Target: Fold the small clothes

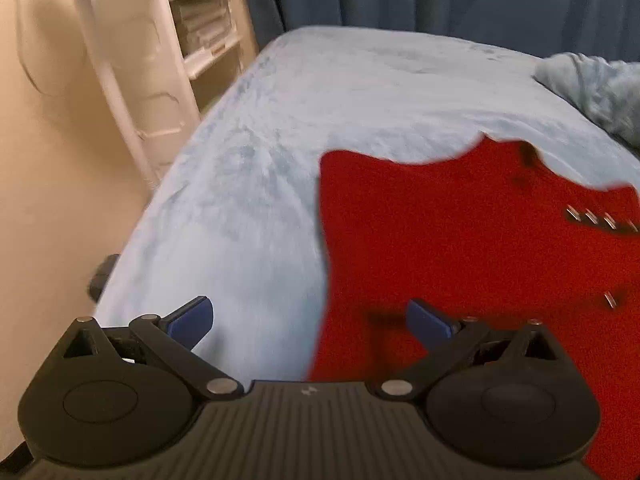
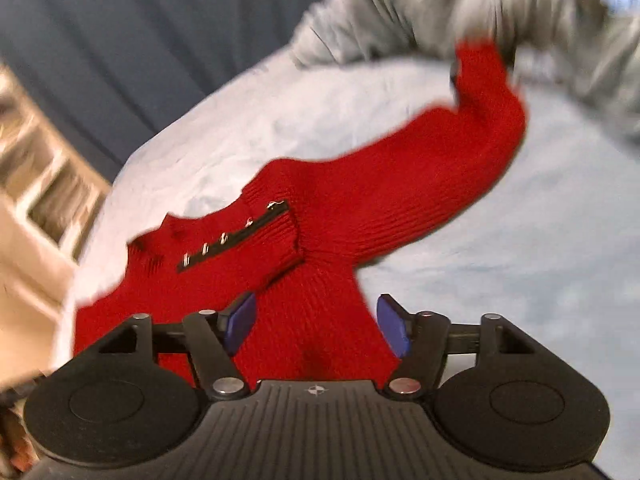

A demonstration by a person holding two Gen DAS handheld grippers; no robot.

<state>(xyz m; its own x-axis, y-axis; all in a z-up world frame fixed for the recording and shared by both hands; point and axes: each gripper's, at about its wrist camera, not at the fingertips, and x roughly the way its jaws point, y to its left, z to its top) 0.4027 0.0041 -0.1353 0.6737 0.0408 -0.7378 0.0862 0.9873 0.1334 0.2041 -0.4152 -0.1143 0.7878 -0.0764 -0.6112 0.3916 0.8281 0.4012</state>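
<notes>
One red knit sweater (image 2: 320, 240) lies spread on the pale blue blanket (image 1: 340, 92) that covers the bed, and everything about the next fold turns on how it sits against the two tools. From the right wrist view its body runs directly under and ahead of the right gripper (image 2: 316, 324), while one long sleeve (image 2: 460, 152) stretches away up and to the right, ending near a heap of grey fabric (image 2: 440, 8) at the far end of the bed. That sleeve is the garment's long axis here, running diagonally away from the tool, cuff farthest. The ribbed collar, with its row of small metal clasps (image 2: 224, 240), points up and left. From the left wrist view the sweater lies to the right of the left gripper (image 1: 308, 320), its straight side edge passing between the fingers, so the left tool hangs mostly over bare blanket. Both grippers have their jaws spread: the left very wide with nothing pinched, the right open with knit beneath but not clamped. My judgement is that the right hand is nearer the sleeve and better placed to bring it across the body.
</notes>
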